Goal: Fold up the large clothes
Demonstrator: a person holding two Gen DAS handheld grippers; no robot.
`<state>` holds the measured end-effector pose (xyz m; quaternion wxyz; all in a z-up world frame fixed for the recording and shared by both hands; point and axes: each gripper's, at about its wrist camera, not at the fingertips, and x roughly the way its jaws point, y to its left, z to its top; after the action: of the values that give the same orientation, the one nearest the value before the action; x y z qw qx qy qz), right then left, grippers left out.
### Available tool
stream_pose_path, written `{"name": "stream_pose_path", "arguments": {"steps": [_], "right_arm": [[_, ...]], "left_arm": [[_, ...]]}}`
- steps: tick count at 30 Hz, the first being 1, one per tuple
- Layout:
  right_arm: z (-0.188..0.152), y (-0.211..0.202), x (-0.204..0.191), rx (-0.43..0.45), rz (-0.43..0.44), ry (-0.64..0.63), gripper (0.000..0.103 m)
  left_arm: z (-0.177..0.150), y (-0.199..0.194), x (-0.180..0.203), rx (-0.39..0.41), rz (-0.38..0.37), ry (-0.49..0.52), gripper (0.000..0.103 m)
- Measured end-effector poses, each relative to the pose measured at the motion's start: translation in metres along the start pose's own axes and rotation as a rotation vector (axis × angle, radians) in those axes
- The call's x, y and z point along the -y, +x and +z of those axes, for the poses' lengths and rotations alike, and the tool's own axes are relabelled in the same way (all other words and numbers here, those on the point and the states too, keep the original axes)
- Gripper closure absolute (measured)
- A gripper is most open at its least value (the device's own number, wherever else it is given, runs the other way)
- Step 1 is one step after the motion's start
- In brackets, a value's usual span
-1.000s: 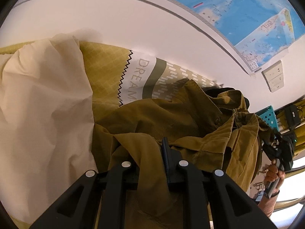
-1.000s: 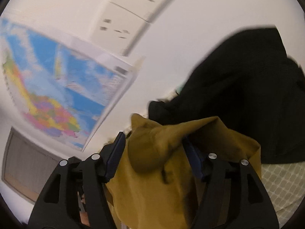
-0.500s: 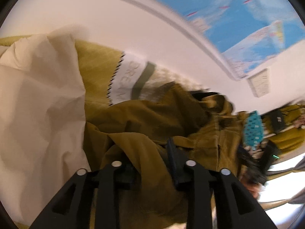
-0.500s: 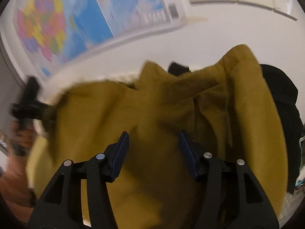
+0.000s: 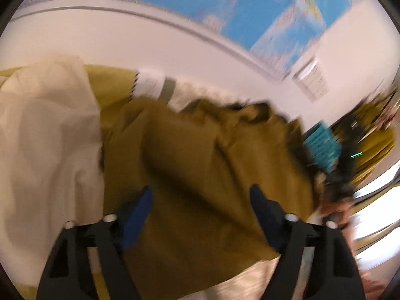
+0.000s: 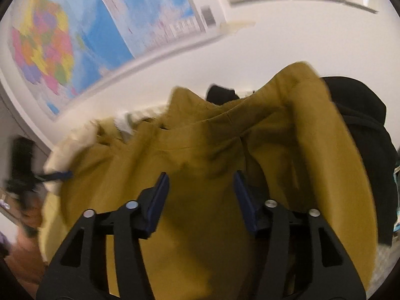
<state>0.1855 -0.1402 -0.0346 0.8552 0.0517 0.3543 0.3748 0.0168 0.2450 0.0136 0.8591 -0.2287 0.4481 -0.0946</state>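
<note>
- One olive-brown garment [image 5: 200, 165] lies spread in front of both cameras; in the left wrist view it covers the middle of the frame, and in the right wrist view [image 6: 200, 225] it fills the lower half, a seam running across it.
- The left gripper [image 5: 201, 197] has its two blue-padded fingers spread wide apart above the garment, with nothing pinched between them.
- The right gripper [image 6: 200, 182] likewise shows two fingers held apart, the olive cloth lying under and between them; whether the pads touch the cloth cannot be told.
- One cream sheet [image 5: 42, 155] lies just left of the garment in the left wrist view, its edge meeting the olive cloth.
- One patterned pillow [image 5: 152, 87], yellow-green and white with a zigzag border, sits behind the garment against the wall.
- One black garment [image 6: 362, 135] lies just to the right of the olive one in the right wrist view, touching it.
- One world map [image 6: 75, 30] hangs on the white wall; the left wrist view shows it too [image 5: 250, 7], blurred.
- One teal basket [image 5: 322, 145] shows at the right of the left wrist view, beyond the garment.
</note>
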Motion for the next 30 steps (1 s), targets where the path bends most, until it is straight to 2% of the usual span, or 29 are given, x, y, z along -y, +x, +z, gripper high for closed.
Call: {"name": "stream_pose_path", "arguments": {"steps": [2, 3, 5, 7, 9, 11, 13, 16, 20, 21, 22, 23, 25, 26, 28, 30], "right_arm": [[-0.016, -0.032, 0.003, 0.031, 0.056, 0.009, 0.034], [-0.027, -0.050, 0.005, 0.043, 0.071, 0.011, 0.032], [-0.052, -0.081, 0.011, 0.057, 0.101, 0.033, 0.026], [-0.079, -0.101, 0.020, 0.052, 0.112, 0.085, 0.025], [-0.111, -0.116, 0.037, 0.049, 0.075, 0.163, 0.021], [-0.136, -0.113, 0.048, 0.027, 0.029, 0.231, 0.020], [-0.152, -0.106, 0.063, 0.007, 0.019, 0.300, 0.020], [-0.150, -0.090, 0.067, 0.007, -0.031, 0.295, 0.020], [-0.131, -0.069, 0.073, 0.082, -0.041, 0.286, 0.018], [-0.127, -0.062, 0.074, 0.089, -0.056, 0.274, 0.019], [-0.128, -0.061, 0.076, 0.098, -0.066, 0.271, 0.033], [-0.126, -0.059, 0.076, 0.096, -0.073, 0.268, 0.059], [-0.124, -0.067, 0.076, 0.100, -0.041, 0.262, 0.073], [-0.124, -0.080, 0.073, 0.119, -0.013, 0.253, 0.077], [-0.126, -0.108, 0.063, 0.147, 0.071, 0.234, 0.078], [-0.131, -0.138, 0.051, 0.164, 0.119, 0.193, 0.078]], "left_arm": [[-0.016, -0.012, 0.002, 0.044, -0.014, 0.026, 0.031], [-0.027, -0.022, 0.003, 0.072, -0.024, 0.033, 0.031], [-0.050, -0.044, 0.007, 0.125, -0.021, 0.066, 0.022], [-0.074, -0.063, 0.007, 0.166, 0.023, 0.086, 0.018], [-0.090, -0.068, 0.001, 0.163, 0.040, 0.076, 0.016], [-0.099, -0.061, -0.006, 0.148, 0.088, 0.070, 0.011], [-0.101, -0.049, -0.008, 0.125, 0.134, 0.079, 0.011], [-0.094, -0.024, 0.001, 0.106, 0.130, 0.118, 0.011], [-0.089, 0.007, 0.010, 0.084, 0.132, 0.129, 0.013], [-0.088, 0.010, 0.012, 0.090, 0.158, 0.128, 0.016], [-0.088, 0.012, 0.015, 0.090, 0.187, 0.128, 0.034], [-0.088, 0.009, 0.017, 0.097, 0.199, 0.122, 0.053], [-0.087, -0.004, 0.019, 0.109, 0.186, 0.105, 0.069], [-0.088, -0.010, 0.021, 0.114, 0.174, 0.101, 0.072], [-0.092, -0.033, 0.027, 0.127, 0.141, 0.090, 0.073], [-0.102, -0.062, 0.033, 0.136, 0.081, 0.090, 0.073]]}}
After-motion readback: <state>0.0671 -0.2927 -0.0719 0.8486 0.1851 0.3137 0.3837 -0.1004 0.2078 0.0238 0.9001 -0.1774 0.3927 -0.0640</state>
